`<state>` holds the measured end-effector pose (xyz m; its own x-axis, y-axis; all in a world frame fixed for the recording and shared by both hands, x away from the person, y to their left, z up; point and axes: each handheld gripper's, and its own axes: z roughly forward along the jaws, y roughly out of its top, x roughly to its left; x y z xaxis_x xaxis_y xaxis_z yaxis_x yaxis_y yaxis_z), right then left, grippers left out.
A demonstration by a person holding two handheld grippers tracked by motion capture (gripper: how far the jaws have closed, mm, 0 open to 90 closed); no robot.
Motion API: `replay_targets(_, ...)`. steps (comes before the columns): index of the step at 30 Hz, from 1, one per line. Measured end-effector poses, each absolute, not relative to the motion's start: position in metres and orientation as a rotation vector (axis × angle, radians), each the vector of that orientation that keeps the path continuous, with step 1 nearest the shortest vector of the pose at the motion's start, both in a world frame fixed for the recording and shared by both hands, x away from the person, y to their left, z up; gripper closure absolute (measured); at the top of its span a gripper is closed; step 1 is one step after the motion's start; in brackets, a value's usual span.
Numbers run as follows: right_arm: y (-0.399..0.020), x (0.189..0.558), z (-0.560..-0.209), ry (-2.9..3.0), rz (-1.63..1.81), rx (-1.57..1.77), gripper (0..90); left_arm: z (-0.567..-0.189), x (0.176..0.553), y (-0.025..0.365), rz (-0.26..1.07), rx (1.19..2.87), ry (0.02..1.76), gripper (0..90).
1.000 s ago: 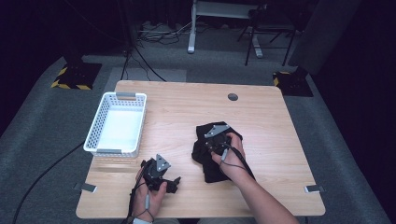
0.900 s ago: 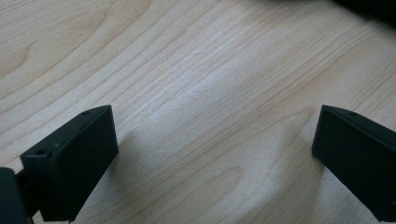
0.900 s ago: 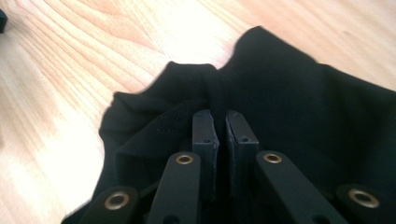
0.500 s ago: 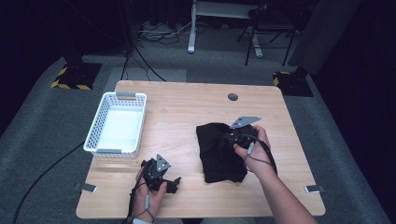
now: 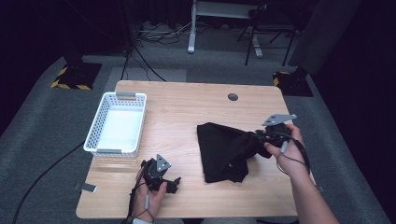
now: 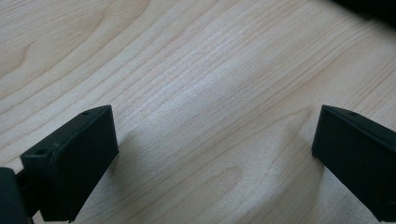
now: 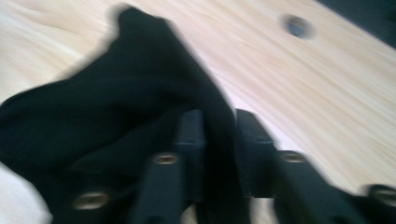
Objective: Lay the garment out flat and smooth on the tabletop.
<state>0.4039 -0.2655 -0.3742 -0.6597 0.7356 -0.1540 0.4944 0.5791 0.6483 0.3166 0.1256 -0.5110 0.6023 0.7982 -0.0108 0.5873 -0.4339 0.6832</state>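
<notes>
Stretching out to the table's right edge, the person's right hand [image 5: 286,144] is gripping the right gripper [image 5: 259,136], whose jaws have just been opening yet are still pinching a fold of the black cloth [image 5: 224,149]. That cloth is trailing from the jaws down onto the wooden table [image 5: 187,107], spreading out beside them. Resting low near the front edge, the left gripper [image 5: 173,182] is holding its jaws spread wide over bare wood, well apart from the white basket [image 5: 95,140].

Left claw [image 5: 173,183] agape — right claw [image 7: 219,135] clamped
</notes>
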Motion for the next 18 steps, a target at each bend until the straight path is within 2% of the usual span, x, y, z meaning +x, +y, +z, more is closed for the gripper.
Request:
replay_targets(2,-0.289,0.401,-0.371,2.310,0.734,1.099,48.6,-0.511,0.317,0.126,0.419,2.176,1.087,0.4)
replay_targets(4,-0.311,0.394,-0.364,2.152,0.721,1.240,38.8,-0.511,0.317,0.126,0.419,2.176,1.087,0.4)
replay_targets(9,-0.325,0.383,-0.361,2.123,0.865,1.249,34.7,-0.511,0.317,0.126,0.419,2.176,1.086,0.4)
replay_targets(18,-0.278,0.373,-0.387,2.305,0.941,1.098,31.8,-0.511,0.317,0.126,0.419,2.175,1.088,0.4)
